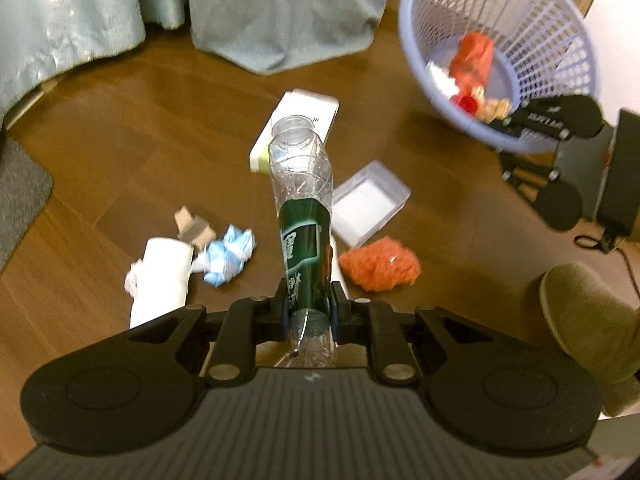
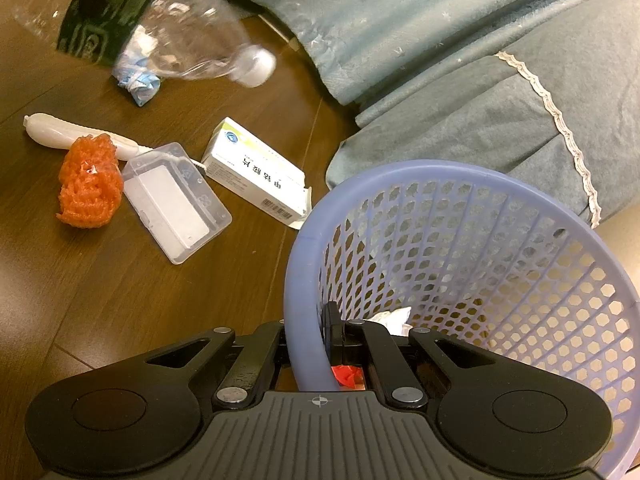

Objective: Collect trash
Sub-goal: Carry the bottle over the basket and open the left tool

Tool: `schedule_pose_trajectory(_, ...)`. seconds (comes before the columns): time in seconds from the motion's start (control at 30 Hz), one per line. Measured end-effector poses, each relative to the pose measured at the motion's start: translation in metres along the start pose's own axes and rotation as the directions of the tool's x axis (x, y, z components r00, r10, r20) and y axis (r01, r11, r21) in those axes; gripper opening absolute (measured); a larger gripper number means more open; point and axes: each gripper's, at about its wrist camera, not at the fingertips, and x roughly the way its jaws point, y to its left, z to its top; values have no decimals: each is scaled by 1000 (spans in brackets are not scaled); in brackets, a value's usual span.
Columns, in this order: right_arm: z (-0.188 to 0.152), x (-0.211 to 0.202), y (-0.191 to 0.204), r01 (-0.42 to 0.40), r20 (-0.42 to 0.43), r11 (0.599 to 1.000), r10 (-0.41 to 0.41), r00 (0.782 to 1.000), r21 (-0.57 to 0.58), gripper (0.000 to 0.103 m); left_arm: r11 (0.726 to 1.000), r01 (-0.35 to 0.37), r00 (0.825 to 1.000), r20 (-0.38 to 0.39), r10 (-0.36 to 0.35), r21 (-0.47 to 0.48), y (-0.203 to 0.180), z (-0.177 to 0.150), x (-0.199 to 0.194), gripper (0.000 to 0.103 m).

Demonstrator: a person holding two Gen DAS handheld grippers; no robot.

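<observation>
The left gripper [image 1: 309,300] pinches a crushed plastic bottle [image 1: 302,208] near its base, lifted clear of the floor, well left of the lavender basket [image 1: 416,60]. The right gripper [image 2: 310,344] is clamped on the basket's rim. Next, I'd judge, the bottle must travel over the basket's mouth before release.
</observation>
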Motion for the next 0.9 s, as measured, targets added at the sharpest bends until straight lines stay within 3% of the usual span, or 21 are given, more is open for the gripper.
schedule_pose_trajectory(0.6, 0, 0, 0, 0, 0, 1000, 0, 1000, 0, 0, 990, 83, 990, 104, -95, 113, -38, 40, -32, 14)
schedule_pose_trajectory(0.9, 1, -2, 1, -6, 1, 1000, 6, 1000, -5, 0, 959, 138, 977, 124, -173, 249, -74, 75, -39, 14)
